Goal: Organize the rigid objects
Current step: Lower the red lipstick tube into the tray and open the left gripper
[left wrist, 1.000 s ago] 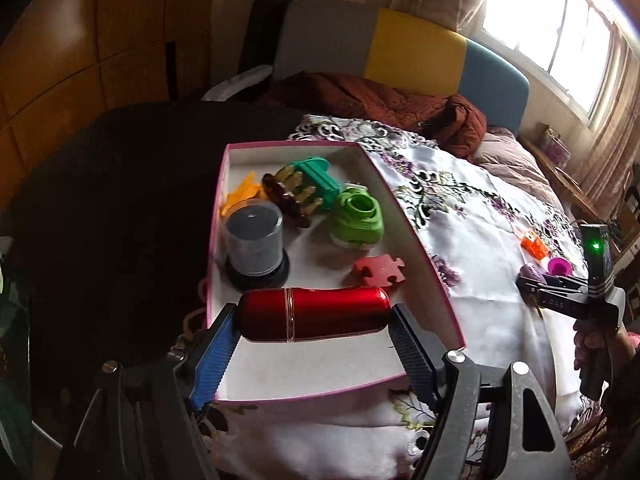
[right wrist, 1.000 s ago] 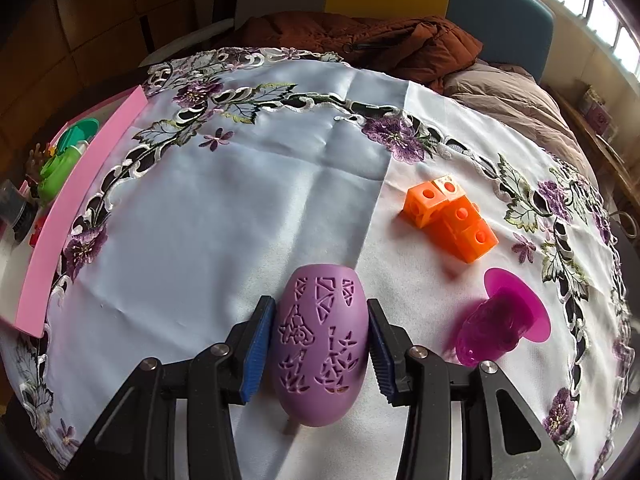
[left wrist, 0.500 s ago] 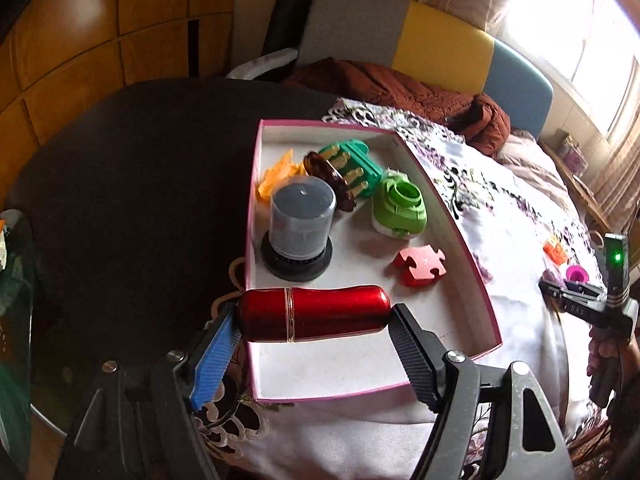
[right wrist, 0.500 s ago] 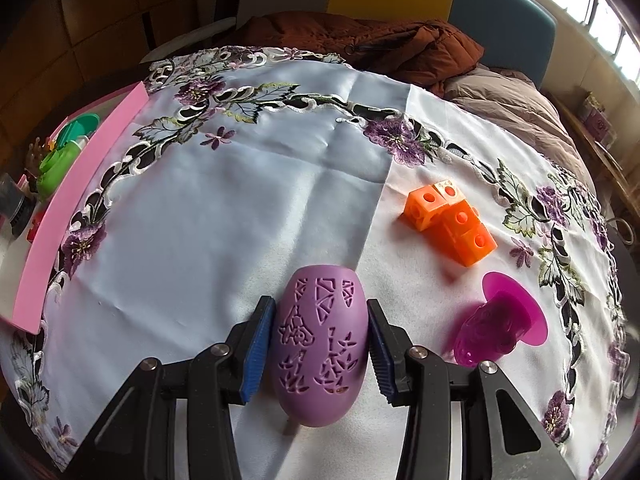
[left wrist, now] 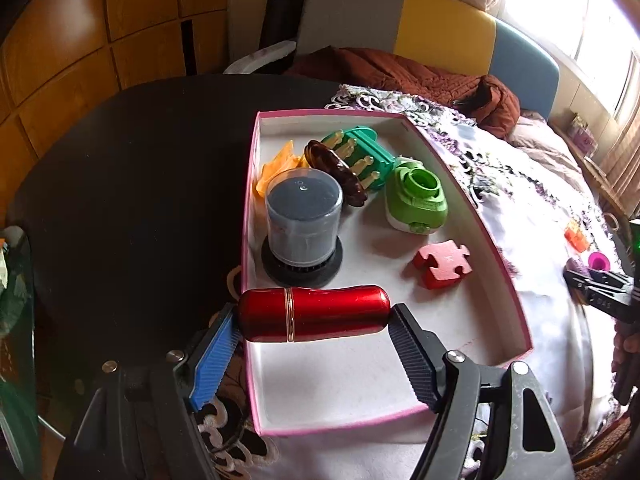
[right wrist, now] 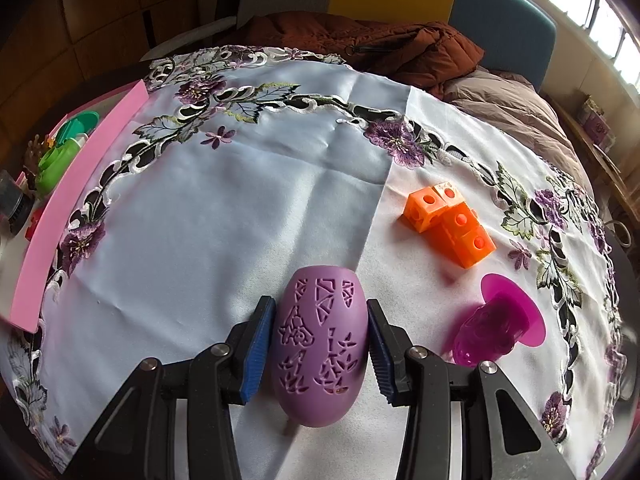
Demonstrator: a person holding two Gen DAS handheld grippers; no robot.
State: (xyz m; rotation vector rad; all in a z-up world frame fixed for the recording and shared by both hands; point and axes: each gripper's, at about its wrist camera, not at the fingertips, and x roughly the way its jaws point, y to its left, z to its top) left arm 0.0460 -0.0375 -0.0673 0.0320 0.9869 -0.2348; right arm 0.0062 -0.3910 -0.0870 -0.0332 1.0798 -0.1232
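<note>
My left gripper (left wrist: 314, 316) is shut on a glossy red capsule-shaped case (left wrist: 314, 314), held crosswise by its two ends just above the near part of the pink-rimmed white box (left wrist: 500, 256). In the right wrist view my right gripper (right wrist: 320, 338) is shut on a purple egg-shaped shell with cut-out patterns (right wrist: 320, 344), low over the embroidered white tablecloth (right wrist: 240, 220). Orange linked cubes (right wrist: 450, 222) and a magenta cup-like piece (right wrist: 496, 330) lie on the cloth to the right of the egg. The right gripper's body (left wrist: 604, 292) also shows at the right edge of the left wrist view.
Inside the box lie a grey lidded canister (left wrist: 302, 224), a green comb-like toy (left wrist: 356, 154), a brown hair clip (left wrist: 336, 174), a green round gadget (left wrist: 416, 200), an orange piece (left wrist: 276, 166) and a red puzzle piece (left wrist: 442, 262). A dark round table (left wrist: 132, 184) lies left; a brown jacket (right wrist: 360, 40) behind.
My left gripper with the red case has moved left and down, so the box now sits more to the right and closer. The right gripper and the egg have kept still.
</note>
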